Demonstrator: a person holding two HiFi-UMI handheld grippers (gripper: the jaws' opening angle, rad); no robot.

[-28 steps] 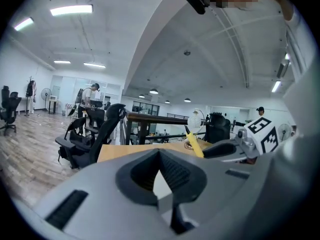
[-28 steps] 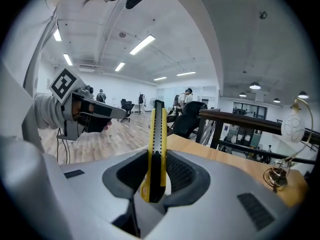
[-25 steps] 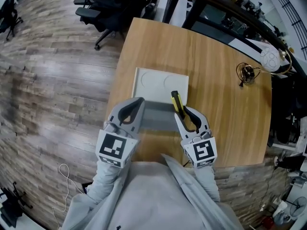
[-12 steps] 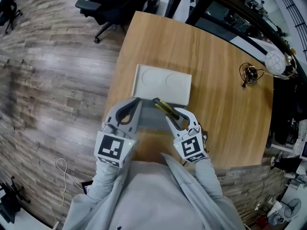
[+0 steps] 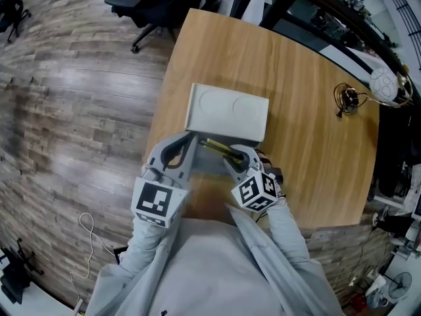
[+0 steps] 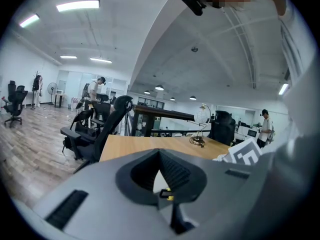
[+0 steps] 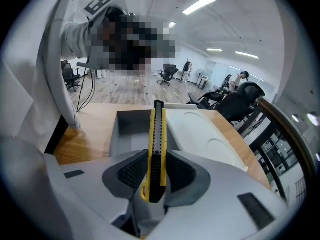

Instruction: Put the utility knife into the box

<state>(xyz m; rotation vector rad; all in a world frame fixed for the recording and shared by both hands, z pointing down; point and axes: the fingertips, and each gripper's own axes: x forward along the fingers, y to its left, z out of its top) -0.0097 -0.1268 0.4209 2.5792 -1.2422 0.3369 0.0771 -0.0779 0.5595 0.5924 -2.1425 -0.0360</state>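
Note:
A yellow and black utility knife [image 5: 216, 146] is clamped in my right gripper [image 5: 234, 155], which is shut on its handle end. It lies level over the open grey box [image 5: 209, 166] and points left towards my left gripper [image 5: 189, 139]. In the right gripper view the knife [image 7: 156, 134] runs straight out between the pads, above the box [image 7: 131, 126]. The white lid [image 5: 227, 111] leans behind the box. My left gripper [image 6: 159, 152] is shut at the box's left side, and I see nothing between its tips.
The box stands near the front edge of a wooden table [image 5: 302, 130]. A small coil of wire [image 5: 348, 100] and a white round object [image 5: 384, 84] lie at the far right. Office chairs [image 5: 141, 5] stand on the floor beyond the table's left corner.
My right gripper has turned, swinging the knife from pointing away from me to pointing left across the box. The left gripper has stayed in place.

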